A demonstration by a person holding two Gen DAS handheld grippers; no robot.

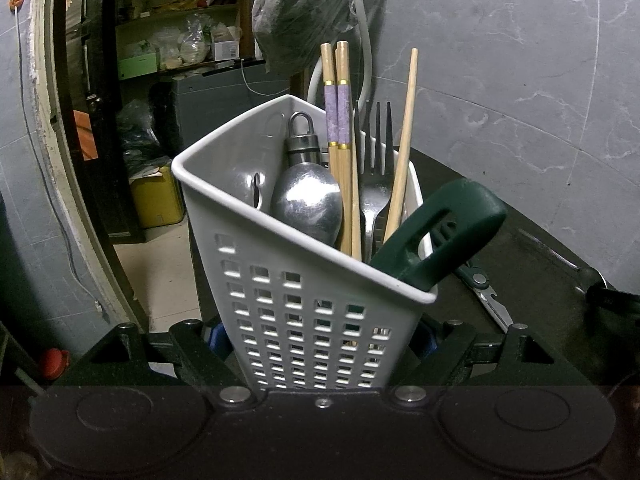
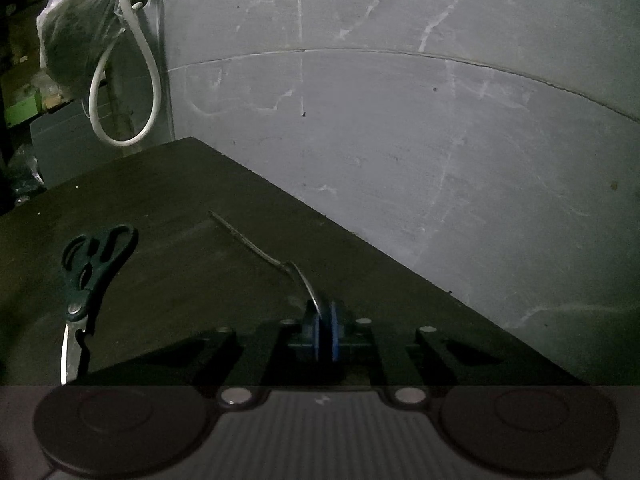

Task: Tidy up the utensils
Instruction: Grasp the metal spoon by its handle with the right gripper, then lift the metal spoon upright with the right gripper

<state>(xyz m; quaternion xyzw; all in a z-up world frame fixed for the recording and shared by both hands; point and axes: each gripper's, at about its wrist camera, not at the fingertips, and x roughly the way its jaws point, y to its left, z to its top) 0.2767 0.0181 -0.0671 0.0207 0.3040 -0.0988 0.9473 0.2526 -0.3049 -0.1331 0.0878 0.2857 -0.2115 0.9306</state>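
Observation:
My left gripper is shut on a white perforated utensil caddy and holds it tilted. The caddy holds a steel spoon, chopsticks, a dark fork and a green handle. My right gripper is shut on the bowl end of a metal spoon whose handle lies on the dark table. Green-handled scissors lie on the table to the left; they also show in the left wrist view behind the caddy.
A grey marble wall stands behind the table. A plastic bag and a white cable hang at the table's far left corner. Shelves with clutter and a yellow box sit beyond the left edge.

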